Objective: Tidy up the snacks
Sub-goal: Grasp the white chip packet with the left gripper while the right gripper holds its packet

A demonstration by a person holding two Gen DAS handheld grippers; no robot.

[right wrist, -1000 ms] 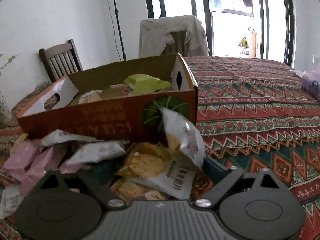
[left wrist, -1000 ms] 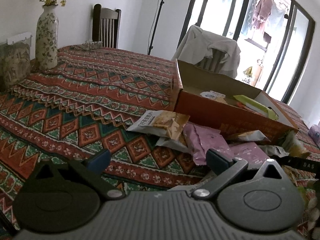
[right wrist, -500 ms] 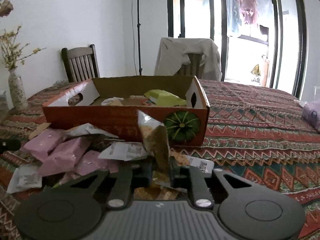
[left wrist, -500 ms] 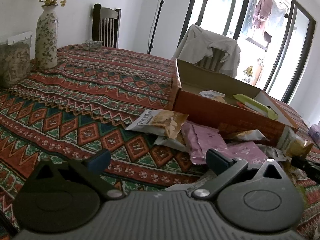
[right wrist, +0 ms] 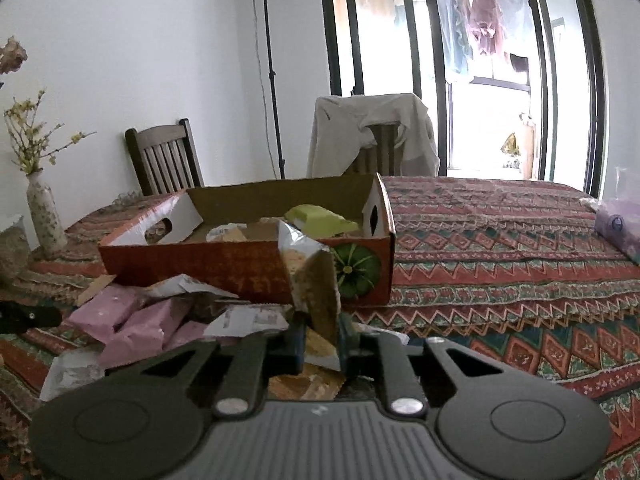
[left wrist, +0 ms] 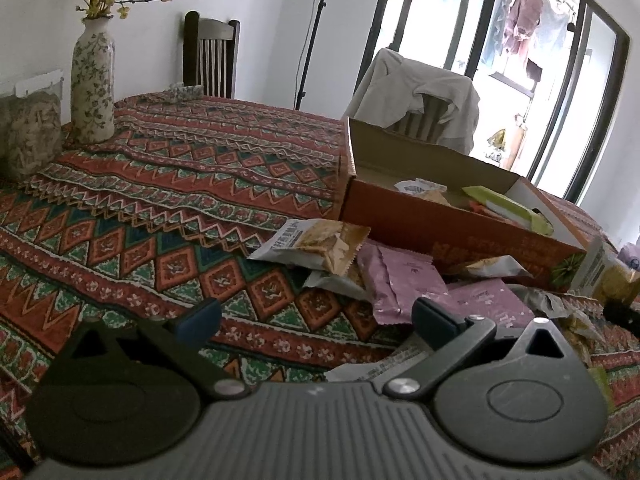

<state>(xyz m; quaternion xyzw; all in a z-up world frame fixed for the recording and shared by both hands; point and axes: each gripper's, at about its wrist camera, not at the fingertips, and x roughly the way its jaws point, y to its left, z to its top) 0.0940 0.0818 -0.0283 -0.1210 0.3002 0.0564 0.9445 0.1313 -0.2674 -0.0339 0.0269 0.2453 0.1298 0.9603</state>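
my right gripper [right wrist: 322, 340] has its jaws clamped on a cracker packet [right wrist: 314, 280], which stands upright between the fingers, lifted above the loose pile. straight ahead at twelve o'clock sits the orange cardboard box [right wrist: 208, 260], open on top, with a green pumpkin printed on its near right corner. inside it i can see a lime-green packet [right wrist: 320, 218] toward the right end and a pale packet [right wrist: 226, 233] near the middle. at nine to ten o'clock from the held packet lie pink packets [right wrist: 136, 322] heaped on the patterned tablecloth [right wrist: 500, 264], touching each other, with a white wrapper [right wrist: 248, 320] just beside them.

my left gripper [left wrist: 316, 318] hangs with its jaws wide apart and nothing between them, low over the tablecloth. from it, at twelve to one o'clock, a cracker bag [left wrist: 320, 242] lies flat against the pile, touching a mauve packet [left wrist: 396, 284]. the box stands behind these at one to two o'clock. at three o'clock, near the frame edge, the packet held by the other gripper shows just beside the box corner. far off at ten o'clock a flowered vase [left wrist: 93, 86] stands upright on the cloth, with a wooden chair [left wrist: 211, 60] behind the table at eleven.
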